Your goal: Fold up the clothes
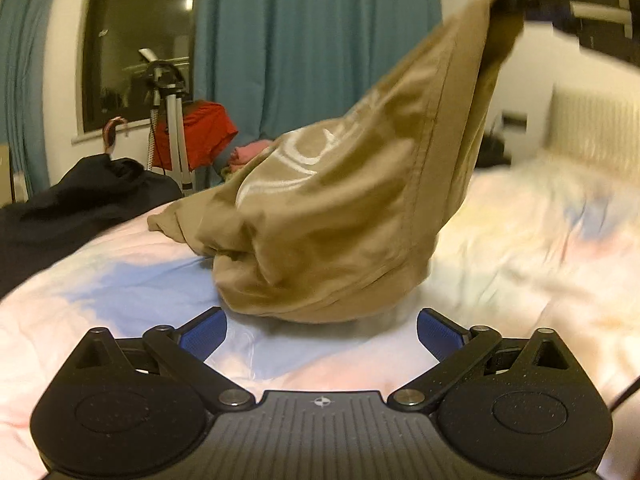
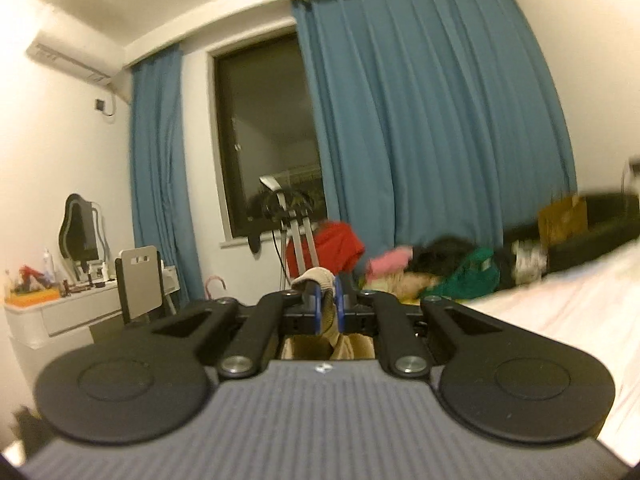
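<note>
Tan garment (image 1: 340,208) bunched on the pastel bedspread (image 1: 132,292), one corner lifted above it, right gripper (image 2: 327,307) pinching that corner, left gripper (image 1: 322,334) spread wide, empty, just before the garment.

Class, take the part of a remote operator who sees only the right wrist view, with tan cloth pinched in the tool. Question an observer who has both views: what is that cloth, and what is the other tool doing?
Operator: What am I holding?
Observer: A tan garment with a white print, lifted by one end.
Operator: Is it off the bed?
Observer: No, its lower bunch rests on the pastel bedspread.
Operator: And the left tool?
Observer: The left tool is open, close before the bunch, holding nothing.
</note>
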